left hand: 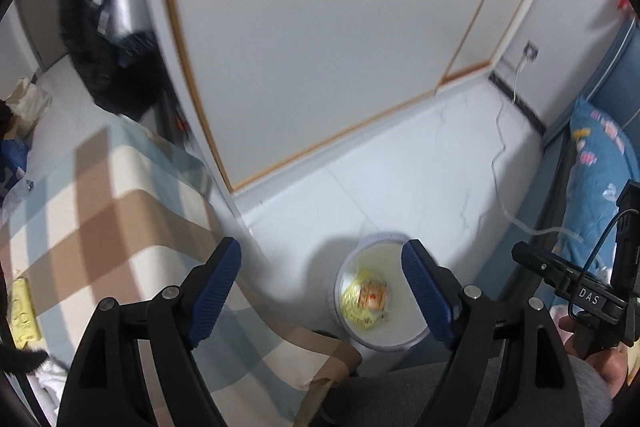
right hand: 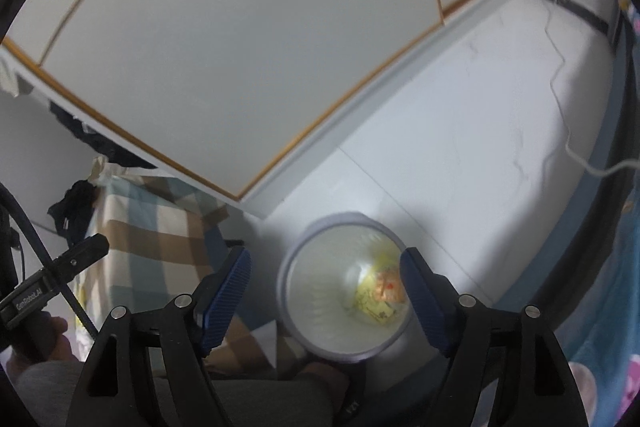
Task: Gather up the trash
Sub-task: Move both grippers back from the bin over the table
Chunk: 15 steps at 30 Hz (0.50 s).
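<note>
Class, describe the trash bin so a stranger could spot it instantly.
Start at the white wardrobe with thin gold trim. On the pale floor before it, beside the checked blanket, stands the round white bin. It alone is open-topped, with a yellow wrapper inside.

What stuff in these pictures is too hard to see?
- Trash in the bin, both views: yellow and orange, too blurred to name.
- Dark pile upper left, left wrist view: motion blur hides what it is.
- Bin's lower edge, right wrist view: covered by the person's grey-clad leg.
- Yellow thing, left wrist view: cut off by the frame's edge.
</note>
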{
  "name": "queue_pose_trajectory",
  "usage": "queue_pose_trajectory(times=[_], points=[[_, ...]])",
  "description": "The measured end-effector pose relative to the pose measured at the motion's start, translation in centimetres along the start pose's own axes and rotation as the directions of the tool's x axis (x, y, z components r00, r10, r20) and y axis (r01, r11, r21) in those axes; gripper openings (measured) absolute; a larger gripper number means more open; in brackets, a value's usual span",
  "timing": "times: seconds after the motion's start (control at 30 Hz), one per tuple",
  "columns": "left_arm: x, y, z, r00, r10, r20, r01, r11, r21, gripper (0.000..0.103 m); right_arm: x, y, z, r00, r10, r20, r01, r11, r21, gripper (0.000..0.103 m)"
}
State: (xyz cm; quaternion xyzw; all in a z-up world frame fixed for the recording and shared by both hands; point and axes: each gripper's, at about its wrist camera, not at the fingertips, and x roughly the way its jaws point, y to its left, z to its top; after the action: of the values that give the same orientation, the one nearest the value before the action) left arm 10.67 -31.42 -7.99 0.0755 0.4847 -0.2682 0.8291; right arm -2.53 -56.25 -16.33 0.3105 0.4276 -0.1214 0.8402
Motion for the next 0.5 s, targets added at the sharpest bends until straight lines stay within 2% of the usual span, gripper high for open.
queue_pose_trajectory(times=[0.17,0.33,0.5], points=[[-5.1,3.6,-0.6,0.99,0.03,0.14,-0.016,0.995,-0.099,0.08,-3.5,3.9,0.8,0.998,0.017,0.064,-0.014,0.998,-0.06,0.078],[-9.7,7.2,-1.9,0.966,0.083,0.243,-0.039,0.983,-0.18,0.083,-8.1,9.2,1.4,0.985,0.069,0.161,-0.045,0.987,-0.152,0.078],[-13.5,10.6,-2.8,0.938,0.146,0.315,-0.071,0.969,-0.236,0.086,-11.0,15.2,1.0,0.965,0.149,0.216,-0.092,0.963,-0.253,0.081]])
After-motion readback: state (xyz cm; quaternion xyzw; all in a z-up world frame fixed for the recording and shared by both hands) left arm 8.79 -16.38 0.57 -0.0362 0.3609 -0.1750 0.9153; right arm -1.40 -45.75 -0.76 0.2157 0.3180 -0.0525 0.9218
